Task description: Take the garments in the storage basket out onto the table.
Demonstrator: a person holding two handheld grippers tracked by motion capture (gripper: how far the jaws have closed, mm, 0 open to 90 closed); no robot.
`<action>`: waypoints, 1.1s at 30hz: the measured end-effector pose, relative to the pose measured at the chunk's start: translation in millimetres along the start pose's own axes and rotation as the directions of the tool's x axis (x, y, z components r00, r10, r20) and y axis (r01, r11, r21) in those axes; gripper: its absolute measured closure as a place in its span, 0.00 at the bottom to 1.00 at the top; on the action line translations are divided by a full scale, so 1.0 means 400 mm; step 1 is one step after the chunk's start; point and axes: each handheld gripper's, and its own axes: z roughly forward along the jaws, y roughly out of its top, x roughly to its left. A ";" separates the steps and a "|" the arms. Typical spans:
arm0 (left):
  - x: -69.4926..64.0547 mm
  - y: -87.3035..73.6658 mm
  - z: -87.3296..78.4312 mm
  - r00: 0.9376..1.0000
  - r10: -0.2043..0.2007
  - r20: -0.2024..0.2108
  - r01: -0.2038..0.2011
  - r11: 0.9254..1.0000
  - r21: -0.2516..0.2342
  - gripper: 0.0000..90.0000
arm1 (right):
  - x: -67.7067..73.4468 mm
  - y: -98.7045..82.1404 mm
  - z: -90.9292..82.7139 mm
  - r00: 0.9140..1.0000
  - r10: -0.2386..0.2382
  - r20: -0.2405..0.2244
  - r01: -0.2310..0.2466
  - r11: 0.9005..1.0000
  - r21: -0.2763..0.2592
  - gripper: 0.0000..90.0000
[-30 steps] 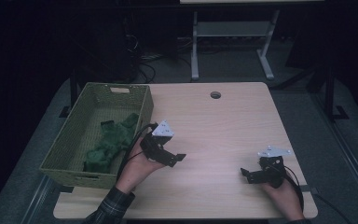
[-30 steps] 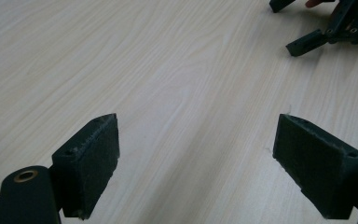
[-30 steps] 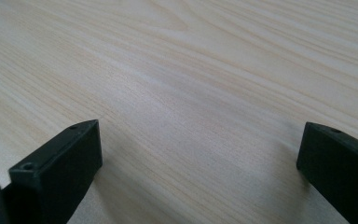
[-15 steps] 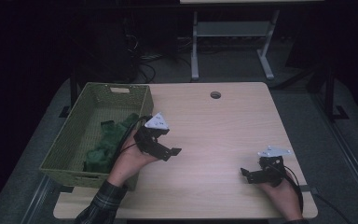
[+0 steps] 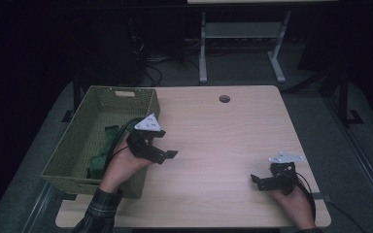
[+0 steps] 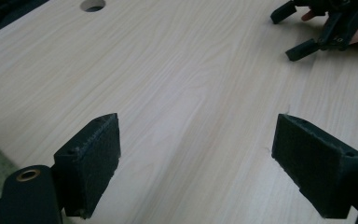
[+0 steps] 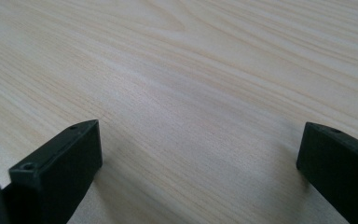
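One crumpled green cloth (image 5: pixel 108 145) is lying loose in the olive woven basket (image 5: pixel 77 145) at the surface's (image 5: pixel 233 141) left edge, looking soft, light and easiest to pinch at a raised fold. Both the left gripper (image 5: pixel 167 156), hovering just beside the basket's right wall, and the right gripper (image 5: pixel 258 182), near the front right corner, are holding their fingers (image 6: pixel 91 161) wide apart and empty, with bare wood between them giving ample room.

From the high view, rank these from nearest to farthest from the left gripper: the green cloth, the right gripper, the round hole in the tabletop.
1. Green cloth: inside the basket, just left of the left gripper.
2. Round hole: far side of the table, centre.
3. Right gripper: near right corner of the table.
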 end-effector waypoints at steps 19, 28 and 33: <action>0.062 -0.070 -0.112 0.992 -0.066 -0.107 0.063 0.998 -0.026 0.23 | 0.000 0.000 0.000 1.000 0.002 0.000 -0.002 1.000 -0.001 0.00; 0.092 -0.103 -0.161 0.982 -0.103 -0.159 0.098 0.994 -0.040 0.25 | 0.000 0.000 0.000 1.000 0.002 0.000 -0.002 1.000 -0.001 0.00; 0.116 -0.132 -0.192 0.971 -0.125 -0.202 0.121 0.992 -0.033 0.27 | 0.000 0.000 0.000 1.000 0.001 0.000 -0.001 1.000 0.000 0.00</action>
